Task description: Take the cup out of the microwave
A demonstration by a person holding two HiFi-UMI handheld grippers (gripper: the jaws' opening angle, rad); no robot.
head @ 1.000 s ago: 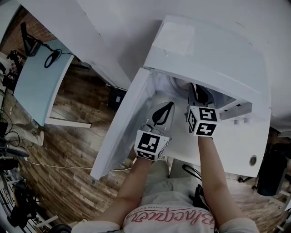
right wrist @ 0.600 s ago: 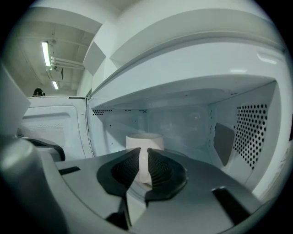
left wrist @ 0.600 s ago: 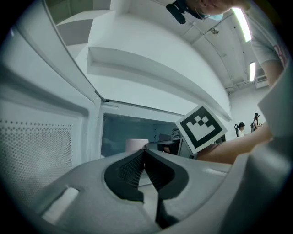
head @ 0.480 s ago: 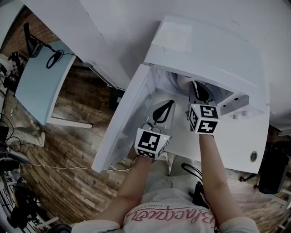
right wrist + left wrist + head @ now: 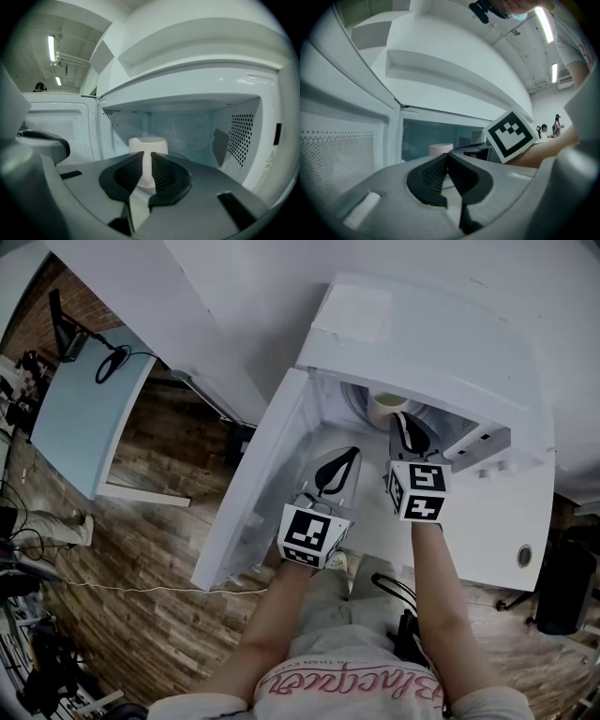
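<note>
A white cup (image 5: 382,407) stands just inside the mouth of the open white microwave (image 5: 441,343). My right gripper (image 5: 404,420) reaches into the opening and is shut on the cup's handle. In the right gripper view the cup (image 5: 148,146) sits right behind the jaws, with a white strip of it pinched between the black pads (image 5: 161,176). My left gripper (image 5: 349,456) hovers level in front of the opening, beside the open door, shut with nothing in it. Past its touching tips in the left gripper view I see the cup (image 5: 440,149) and the right gripper's marker cube (image 5: 509,136).
The microwave door (image 5: 253,502) hangs open to the left, close beside my left gripper. The perforated right inner wall (image 5: 241,138) stands near the right gripper. A light blue desk (image 5: 80,409) and wooden floor (image 5: 159,521) lie to the left below.
The cup, hidden under the microwave's top edge a second ago, now shows at the opening in the head view. The right gripper has drawn slightly back with it. The left gripper has stayed put.
</note>
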